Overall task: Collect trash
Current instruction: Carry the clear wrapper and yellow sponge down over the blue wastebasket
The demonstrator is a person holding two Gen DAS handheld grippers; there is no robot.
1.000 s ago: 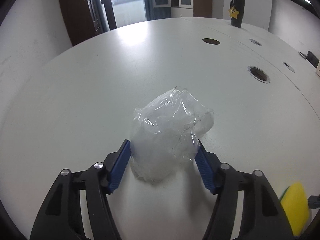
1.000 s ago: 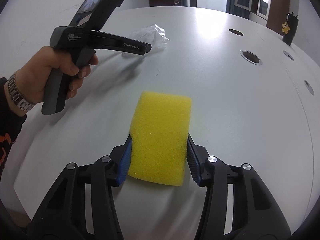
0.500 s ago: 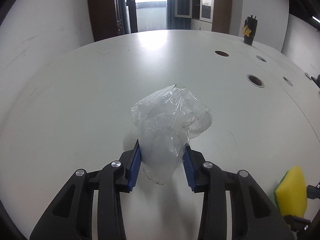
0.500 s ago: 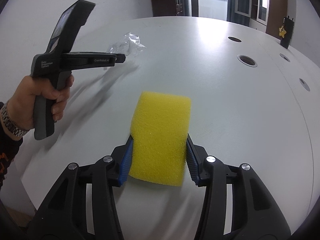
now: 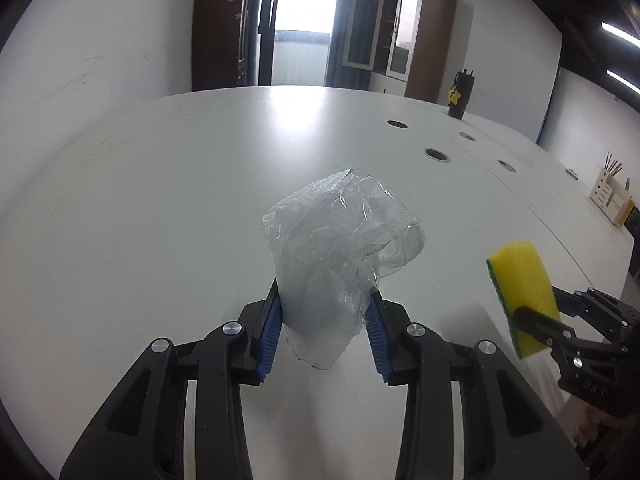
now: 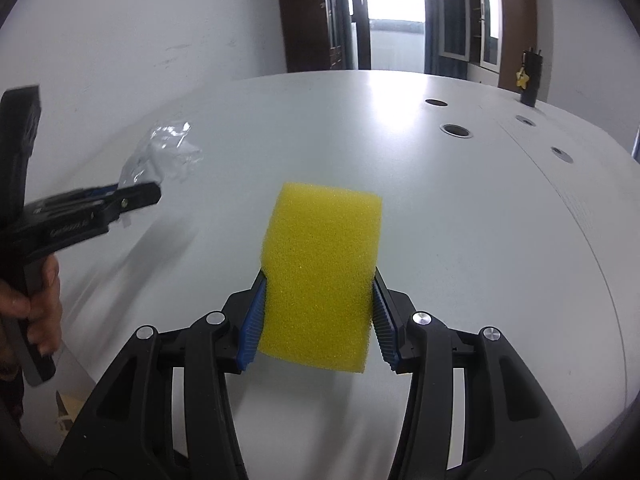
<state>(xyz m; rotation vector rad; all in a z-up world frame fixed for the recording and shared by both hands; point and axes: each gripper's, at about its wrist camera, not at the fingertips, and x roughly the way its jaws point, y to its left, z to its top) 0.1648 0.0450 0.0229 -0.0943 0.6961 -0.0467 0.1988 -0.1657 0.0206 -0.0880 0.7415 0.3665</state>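
A crumpled clear plastic wrapper is pinched between the blue pads of my left gripper, lifted off the white table. In the right wrist view the same wrapper sticks out of the left gripper at the far left, held by a person's hand. My right gripper is shut on a yellow sponge, held above the table. The left wrist view shows that sponge, with a green underside, at the right edge in the right gripper.
Several round cable holes dot the far right of the table. A black cup with a yellow star stands at the back edge. A wooden organiser sits far right. Something pale lies low beyond the table's near-left edge.
The left gripper closed on the wrapper and lifted it off the table, drawing back toward the near edge. The right gripper carried the sponge back and up; both views now show more of the room.
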